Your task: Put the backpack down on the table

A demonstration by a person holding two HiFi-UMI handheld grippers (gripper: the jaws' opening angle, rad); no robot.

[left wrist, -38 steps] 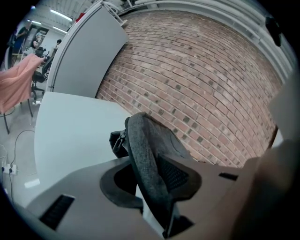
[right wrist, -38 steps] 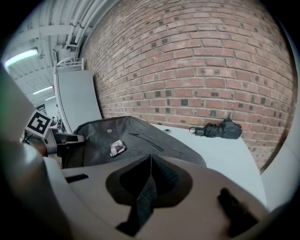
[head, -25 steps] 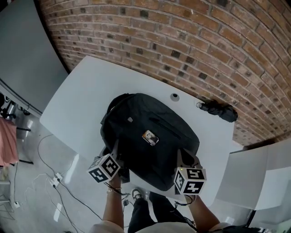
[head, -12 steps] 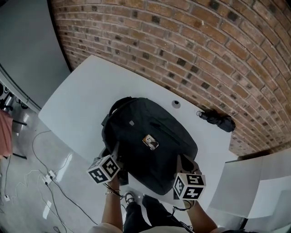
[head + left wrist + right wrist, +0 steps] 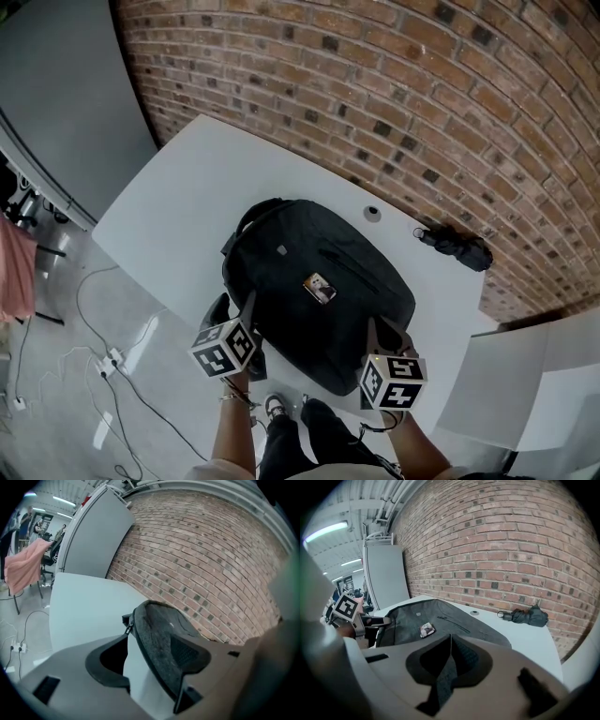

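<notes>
Left claw (image 5: 146,663): jaws opening, wide apart now. The backpack (image 5: 164,634) runs its padded rim up between them, close by the R pad, w/ white tabletop showing in the gap by the L pad. No squeeze on it, so it reads as letting go. Right claw (image 5: 449,663): jaws together on a fold of backpack cloth, pinched tight. Prob. the last hold, kept so the near edge doesn't slide while the other side releases. Head view: left claw (image 5: 236,309) at the backpack's 7 o'clock corner, right claw (image 5: 384,336) at its 5 o'clock corner, both pointing away from the person & tilted down. One grip per corner suits a wide, floppy load carried level. Backpack (image 5: 319,291) lies flat on the table (image 5: 187,202), front face up, small tag (image 5: 321,287) about centre, handle end toward 11 o'clock. Its near edge is at or a bit over the table's near edge, can't tell which. Judgement: it's down, task all but done; right claw needs to open, then both back off. Further out: folded umbrella (image 5: 455,242) at 2 o'clock, apart from it, by the brick wall (image 5: 422,94). Small round cap (image 5: 372,212) at 1 o'clock, near, not touching. Cables (image 5: 103,361) on the floor at 8 o'clock.
</notes>
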